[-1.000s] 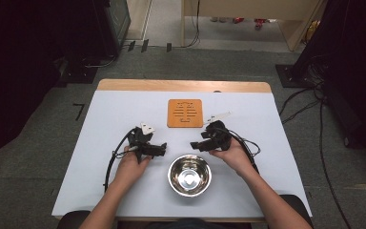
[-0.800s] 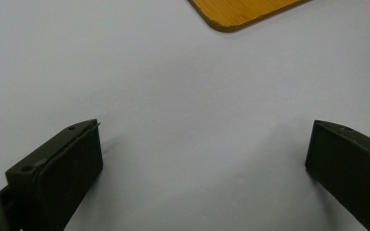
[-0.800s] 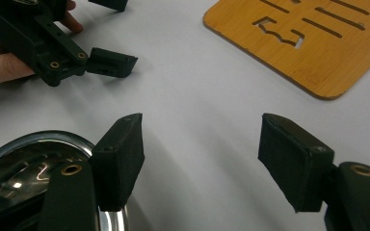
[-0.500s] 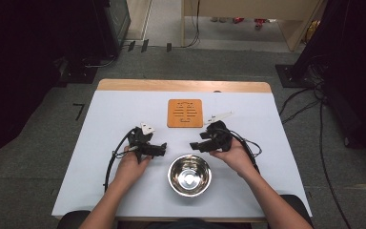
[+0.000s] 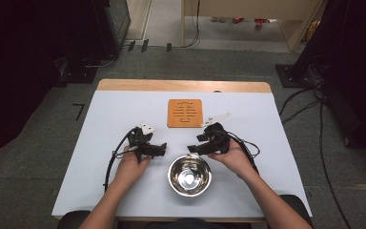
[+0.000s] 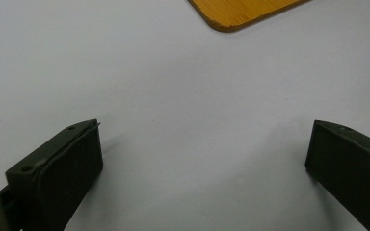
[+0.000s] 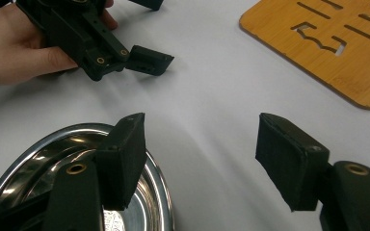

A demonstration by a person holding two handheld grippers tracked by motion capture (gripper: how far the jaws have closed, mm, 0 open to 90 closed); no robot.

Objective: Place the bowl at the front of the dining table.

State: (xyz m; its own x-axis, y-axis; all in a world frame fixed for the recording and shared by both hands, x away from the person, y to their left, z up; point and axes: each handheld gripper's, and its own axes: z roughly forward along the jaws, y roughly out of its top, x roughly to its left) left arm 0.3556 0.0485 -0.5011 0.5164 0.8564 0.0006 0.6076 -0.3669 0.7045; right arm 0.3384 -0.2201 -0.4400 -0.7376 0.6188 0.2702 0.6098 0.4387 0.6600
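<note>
Steel bowl (image 5: 189, 174) at the counter's (image 5: 114, 109) near edge, between left gripper (image 5: 157, 150) and right gripper (image 5: 196, 144). Both sets of fingers apart, empty; bowl rim below right gripper's one finger.

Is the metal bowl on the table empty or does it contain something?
Empty. In the high view the metal bowl stands upright and shows only its shiny bare inside, with reflections.

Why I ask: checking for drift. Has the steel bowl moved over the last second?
No. The steel bowl sits at the same offset below the wooden trivet as before.
</note>
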